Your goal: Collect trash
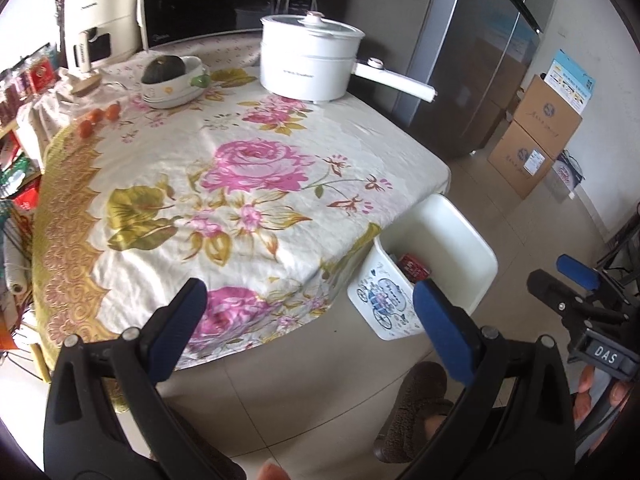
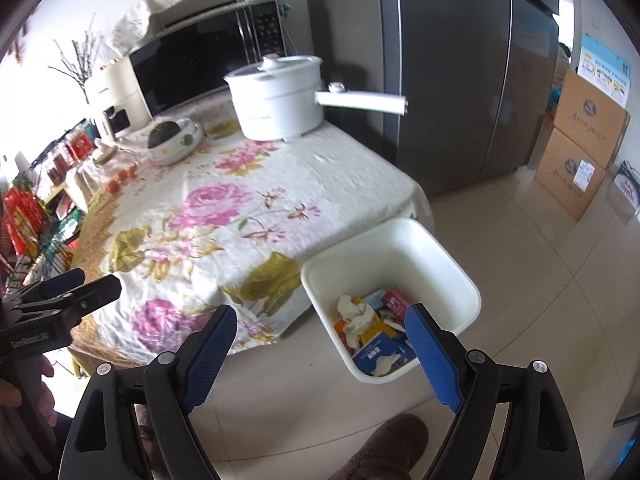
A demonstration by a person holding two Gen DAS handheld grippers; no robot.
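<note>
The collecting is judged nearly done: crumpled paper and cartons are seen lying in the white bin on the floor, just ahead of the right gripper, beside its right finger. Both the right and the left gripper are held spread and empty. No trash is visible on the table beyond the fingers; a check there is called for next. The electric pot, the bowl and small fruits are to be avoided.
</note>
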